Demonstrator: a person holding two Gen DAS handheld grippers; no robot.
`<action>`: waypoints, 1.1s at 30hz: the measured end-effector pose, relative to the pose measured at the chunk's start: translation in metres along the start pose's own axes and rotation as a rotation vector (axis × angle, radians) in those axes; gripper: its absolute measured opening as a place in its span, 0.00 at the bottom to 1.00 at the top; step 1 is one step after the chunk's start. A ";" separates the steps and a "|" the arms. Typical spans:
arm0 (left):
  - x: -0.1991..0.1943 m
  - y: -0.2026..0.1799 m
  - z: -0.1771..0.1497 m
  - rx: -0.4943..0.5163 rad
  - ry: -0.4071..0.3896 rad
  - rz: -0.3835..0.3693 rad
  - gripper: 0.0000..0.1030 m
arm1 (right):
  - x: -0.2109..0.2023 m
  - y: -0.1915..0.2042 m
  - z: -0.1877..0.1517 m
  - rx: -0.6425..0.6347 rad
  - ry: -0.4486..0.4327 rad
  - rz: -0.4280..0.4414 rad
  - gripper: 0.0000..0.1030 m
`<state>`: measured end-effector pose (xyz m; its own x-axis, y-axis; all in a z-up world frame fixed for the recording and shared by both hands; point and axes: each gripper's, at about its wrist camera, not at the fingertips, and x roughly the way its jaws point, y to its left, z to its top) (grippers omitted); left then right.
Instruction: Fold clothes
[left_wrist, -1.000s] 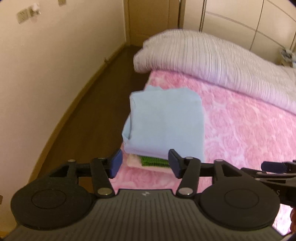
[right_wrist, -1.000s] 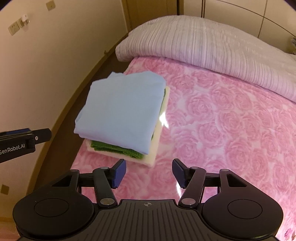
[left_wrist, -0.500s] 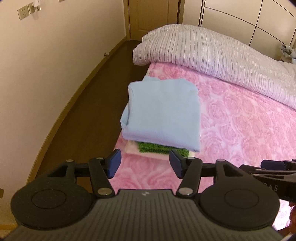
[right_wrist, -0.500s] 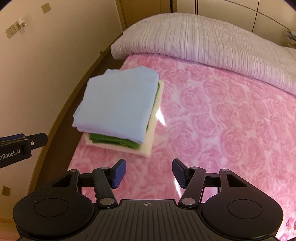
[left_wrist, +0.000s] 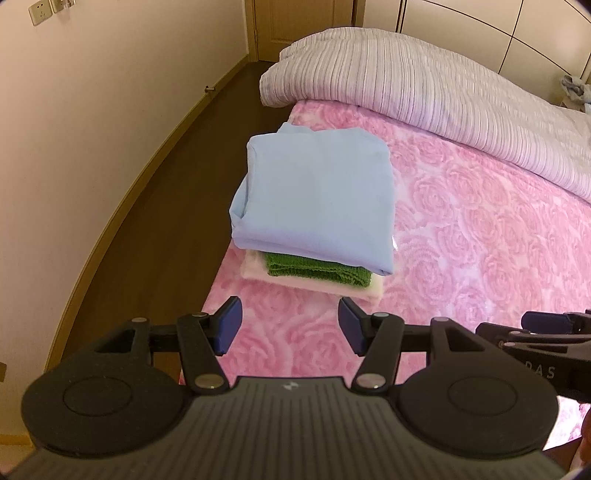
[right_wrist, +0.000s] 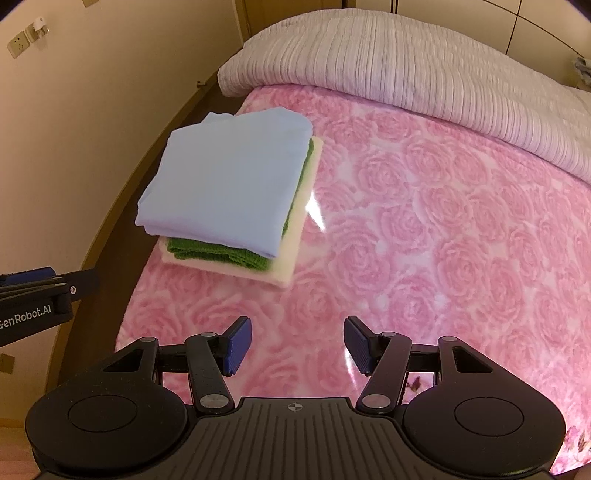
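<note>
Two grippers nearest, left gripper (left_wrist: 290, 325) and right gripper (right_wrist: 297, 345), jaws wide, empty, above pink rose bedspread (right_wrist: 424, 229). "GenRobot.AI" readable at nine o'clock in right view. Beyond, at eleven o'clock, folded stack: blue garment (right_wrist: 225, 177) over green knit (right_wrist: 218, 253) over cream cloth (right_wrist: 284, 266). Farthest, striped duvet (right_wrist: 406, 62).
</note>
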<state>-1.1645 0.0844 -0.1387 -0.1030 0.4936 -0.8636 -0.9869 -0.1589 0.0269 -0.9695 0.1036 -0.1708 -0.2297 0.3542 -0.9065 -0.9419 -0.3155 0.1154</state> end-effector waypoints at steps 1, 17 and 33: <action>0.000 -0.002 0.000 -0.002 0.001 0.002 0.52 | 0.000 -0.001 0.000 -0.002 0.001 0.002 0.57; -0.016 -0.068 -0.010 -0.104 0.009 0.070 0.52 | -0.014 -0.059 0.017 -0.111 0.006 0.060 0.57; -0.039 -0.149 -0.025 -0.280 -0.019 0.153 0.52 | -0.031 -0.124 0.035 -0.287 -0.001 0.144 0.57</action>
<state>-1.0102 0.0678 -0.1215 -0.2528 0.4608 -0.8508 -0.8875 -0.4606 0.0142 -0.8539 0.1630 -0.1429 -0.3562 0.2887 -0.8887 -0.7922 -0.5977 0.1234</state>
